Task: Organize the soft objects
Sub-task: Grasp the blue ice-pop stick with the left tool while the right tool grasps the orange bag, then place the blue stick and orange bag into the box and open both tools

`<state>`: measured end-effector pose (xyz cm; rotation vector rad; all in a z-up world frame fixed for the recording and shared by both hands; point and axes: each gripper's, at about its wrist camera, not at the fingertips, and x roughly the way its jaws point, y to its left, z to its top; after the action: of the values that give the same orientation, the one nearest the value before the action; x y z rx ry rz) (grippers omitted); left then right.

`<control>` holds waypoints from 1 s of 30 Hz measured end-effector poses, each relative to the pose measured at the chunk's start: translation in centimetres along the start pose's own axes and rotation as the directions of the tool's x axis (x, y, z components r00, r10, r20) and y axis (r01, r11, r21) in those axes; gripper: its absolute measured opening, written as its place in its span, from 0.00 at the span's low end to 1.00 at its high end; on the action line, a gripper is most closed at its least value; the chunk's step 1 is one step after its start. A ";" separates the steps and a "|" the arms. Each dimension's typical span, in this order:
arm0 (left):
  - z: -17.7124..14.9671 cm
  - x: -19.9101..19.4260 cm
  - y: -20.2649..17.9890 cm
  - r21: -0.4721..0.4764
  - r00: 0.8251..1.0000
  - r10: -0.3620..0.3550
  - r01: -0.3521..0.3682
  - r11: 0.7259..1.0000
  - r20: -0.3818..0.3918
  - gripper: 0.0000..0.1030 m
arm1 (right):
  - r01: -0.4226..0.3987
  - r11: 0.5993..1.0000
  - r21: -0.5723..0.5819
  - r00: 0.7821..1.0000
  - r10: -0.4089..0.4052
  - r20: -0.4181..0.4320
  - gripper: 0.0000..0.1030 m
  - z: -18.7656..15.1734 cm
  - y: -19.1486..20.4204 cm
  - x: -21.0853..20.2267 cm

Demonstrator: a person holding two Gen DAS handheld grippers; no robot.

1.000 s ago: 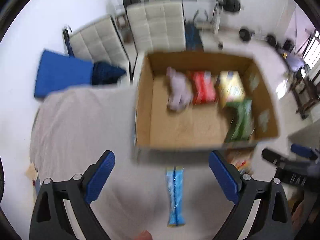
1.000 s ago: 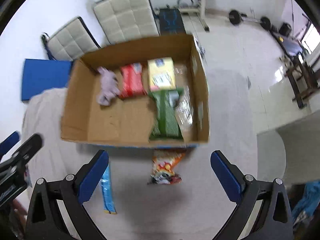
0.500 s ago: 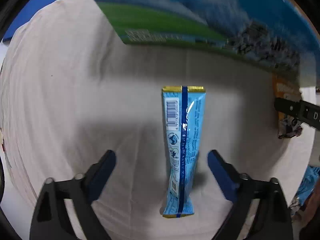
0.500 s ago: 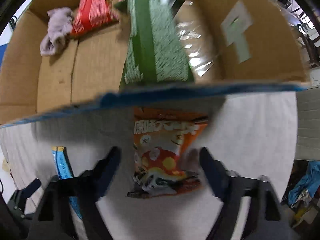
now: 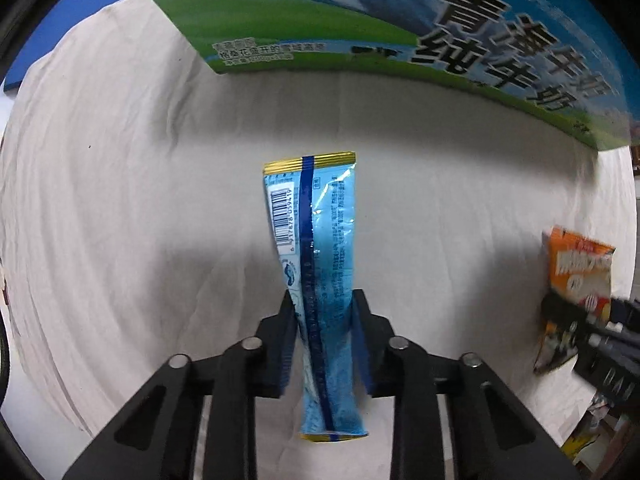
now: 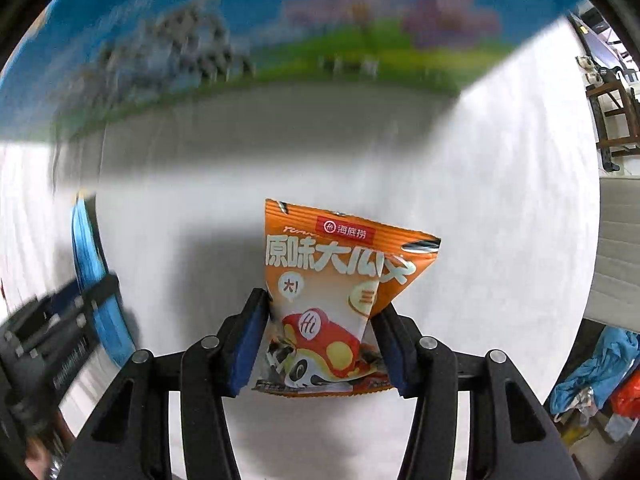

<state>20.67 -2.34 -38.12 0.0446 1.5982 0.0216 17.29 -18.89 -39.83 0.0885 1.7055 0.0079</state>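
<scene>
Left wrist view: left gripper (image 5: 323, 316) is closing across the blue packet (image 5: 320, 280), lying lengthwise toward the box (image 5: 400, 28); right gripper (image 6: 320, 324) is closing on the orange packet (image 6: 336, 292).

Wrinkled pale cloth (image 5: 120, 200), wooden furniture (image 6: 612, 116), crumpled blue fabric (image 6: 592, 376).

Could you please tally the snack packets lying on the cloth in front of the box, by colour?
Blue packet: 1
Orange packet: 1
Total: 2
</scene>
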 end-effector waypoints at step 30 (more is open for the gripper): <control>-1.0 -20.3 -2.2 0.007 0.932 -0.244 0.252 0.968 0.270 0.12 | -0.206 0.973 -0.104 0.948 0.225 0.226 0.39 -2.3 0.1 -17.2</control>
<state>20.22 -5.43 -17.88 -0.1708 1.3213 -0.1533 17.29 -19.77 -22.49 0.2094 1.4478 0.2201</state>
